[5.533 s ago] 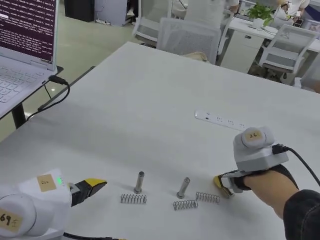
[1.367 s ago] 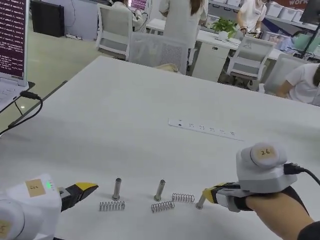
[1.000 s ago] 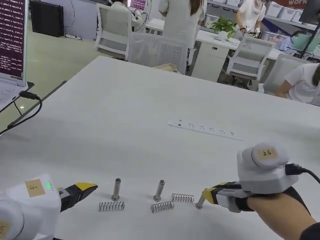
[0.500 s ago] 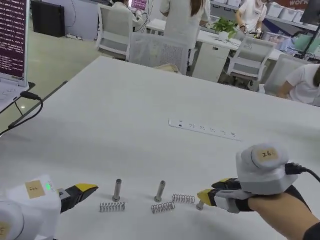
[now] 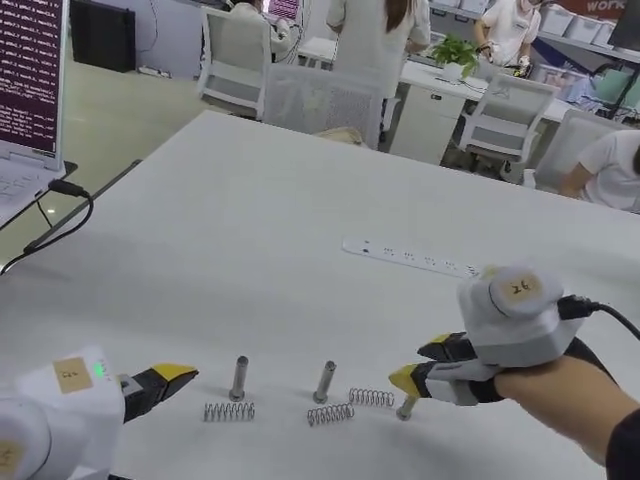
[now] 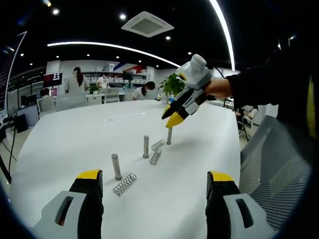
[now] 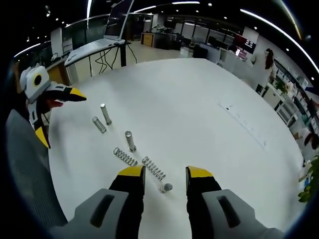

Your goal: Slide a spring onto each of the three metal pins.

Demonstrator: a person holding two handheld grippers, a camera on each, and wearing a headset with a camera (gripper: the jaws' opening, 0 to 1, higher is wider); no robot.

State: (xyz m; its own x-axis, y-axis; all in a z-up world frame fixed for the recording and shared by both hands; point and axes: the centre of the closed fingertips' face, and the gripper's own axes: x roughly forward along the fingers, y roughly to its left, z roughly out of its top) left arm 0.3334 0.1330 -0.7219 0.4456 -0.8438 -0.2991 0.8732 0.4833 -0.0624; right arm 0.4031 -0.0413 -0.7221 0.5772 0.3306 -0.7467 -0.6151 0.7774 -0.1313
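Right gripper [image 7: 165,173] jaws apart, gripping nothing. The nearest steel pin [image 7: 165,188] is between the jaws, contact unclear. A coil spring [image 7: 153,169] lies just ahead. Past it, the second pin [image 7: 130,141] and third pin [image 7: 105,113] stand upright, each with a wire spring beside it. Left gripper [image 6: 154,175] is wide open and empty, well apart from the pins. A power strip [image 5: 410,255] lies farther off on the white table [image 5: 250,200].
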